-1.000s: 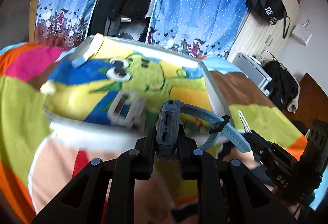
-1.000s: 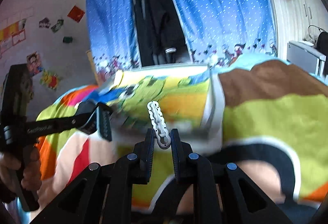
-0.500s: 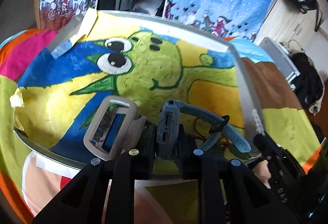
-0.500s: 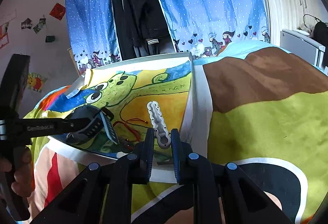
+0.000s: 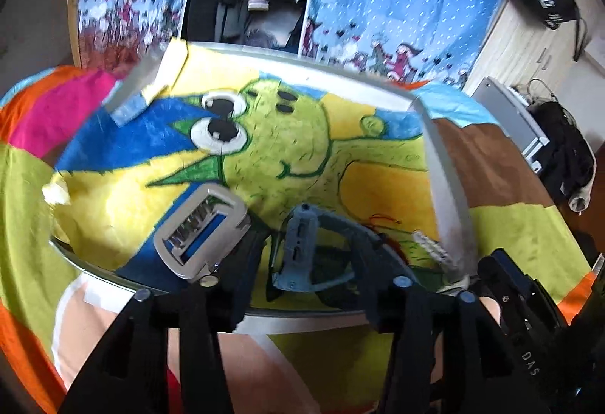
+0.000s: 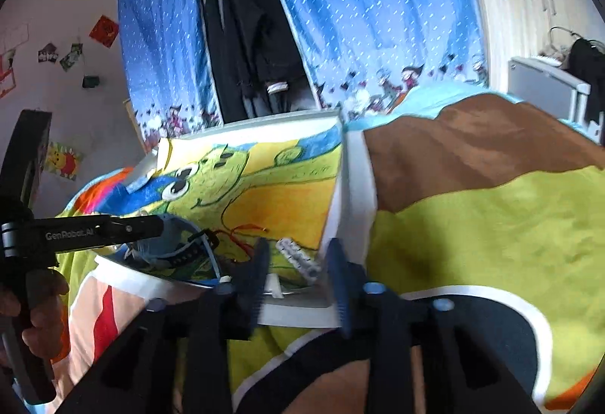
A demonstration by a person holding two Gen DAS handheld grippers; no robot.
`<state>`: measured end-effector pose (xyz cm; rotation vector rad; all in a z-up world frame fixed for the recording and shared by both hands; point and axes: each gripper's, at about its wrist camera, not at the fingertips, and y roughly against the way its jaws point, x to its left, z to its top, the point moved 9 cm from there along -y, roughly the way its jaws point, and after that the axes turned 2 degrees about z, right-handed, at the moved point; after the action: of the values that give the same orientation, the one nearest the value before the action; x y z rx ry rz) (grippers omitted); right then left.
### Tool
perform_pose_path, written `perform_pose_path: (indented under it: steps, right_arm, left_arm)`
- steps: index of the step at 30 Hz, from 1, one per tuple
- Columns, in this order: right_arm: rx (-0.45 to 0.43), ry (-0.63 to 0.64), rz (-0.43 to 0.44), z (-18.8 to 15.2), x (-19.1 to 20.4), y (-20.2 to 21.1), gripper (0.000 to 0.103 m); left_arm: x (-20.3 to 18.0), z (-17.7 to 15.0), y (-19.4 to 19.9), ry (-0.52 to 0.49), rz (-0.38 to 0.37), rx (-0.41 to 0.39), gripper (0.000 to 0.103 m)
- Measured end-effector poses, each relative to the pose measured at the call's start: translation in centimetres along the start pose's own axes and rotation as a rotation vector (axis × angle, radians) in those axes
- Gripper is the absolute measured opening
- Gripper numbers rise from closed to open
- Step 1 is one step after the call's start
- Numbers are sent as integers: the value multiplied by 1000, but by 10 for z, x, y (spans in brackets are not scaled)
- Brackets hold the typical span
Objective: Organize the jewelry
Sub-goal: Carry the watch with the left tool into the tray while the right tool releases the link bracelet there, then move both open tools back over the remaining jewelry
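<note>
A blue-grey watch (image 5: 298, 247) lies on the painted board (image 5: 446, 194), between the spread fingers of my left gripper (image 5: 308, 262), which is open and not clamping it. A white link bracelet (image 6: 298, 257) rests near the board's front right corner, between the fingers of my open right gripper (image 6: 297, 266). It also shows in the left wrist view as the bracelet (image 5: 431, 247). A red cord (image 6: 242, 228) lies between the two pieces. In the right wrist view the left gripper (image 6: 159, 224) hovers over the watch (image 6: 170, 253).
A grey rectangular case (image 5: 200, 232) with a blue inside sits on the board, left of the watch. The board has a white rim (image 6: 355, 179) and rests on a colourful blanket (image 6: 491, 224). A hand (image 6: 38, 312) holds the left tool. Blue curtains and hanging clothes stand behind.
Both grippers came down over the board and opened. The watch left the left jaws and the bracelet left the right jaws; both now lie on the board.
</note>
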<state>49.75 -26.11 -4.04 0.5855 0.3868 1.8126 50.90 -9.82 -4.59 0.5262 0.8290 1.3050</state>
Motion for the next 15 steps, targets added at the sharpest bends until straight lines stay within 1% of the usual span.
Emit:
perform_pose_path:
  steps: [1, 2, 3, 4, 5, 6, 7, 8, 9, 10, 11, 13, 15]
  right_arm:
    - [-14, -5, -4, 3, -2, 7, 38]
    - [-24, -8, -6, 5, -3, 13, 38]
    - [-36, -8, -9, 8, -4, 21, 39]
    - [-48, -9, -13, 11, -5, 28, 45]
    - [-61, -10, -14, 14, -5, 36, 49]
    - [-78, -12, -15, 17, -4, 44, 58]
    - [-99, -15, -16, 20, -4, 54, 71]
    - [-125, -16, -16, 24, -2, 65, 77]
    - [-143, -16, -13, 26, 0, 73, 86]
    - [-159, -14, -6, 29, 2, 82, 90]
    - [-171, -11, 4, 31, 5, 90, 92]
    - [-199, -5, 13, 35, 11, 109, 101]
    - [-229, 8, 11, 37, 18, 128, 103]
  left_arm:
    - [-3, 2, 7, -8, -3, -20, 52]
    - [-6, 3, 16, -17, -8, -51, 58]
    - [-9, 5, 24, -24, -10, -75, 62]
    - [-12, 5, 34, -35, -10, -105, 64]
    - [-14, 5, 41, -43, -6, -126, 69]
    - [-15, 5, 52, -50, 1, -154, 73]
    - [-16, 4, 60, -54, 6, -178, 74]
    - [-16, 2, 72, -59, 10, -210, 75]
    - [-17, 2, 80, -64, 12, -229, 79]
    - [-18, 0, 89, -66, 13, -248, 82]
    - [-18, -2, 102, -62, 11, -280, 87]
    - [-18, -1, 121, -53, 1, -325, 89]
    - [-19, -4, 142, -53, -6, -358, 91]
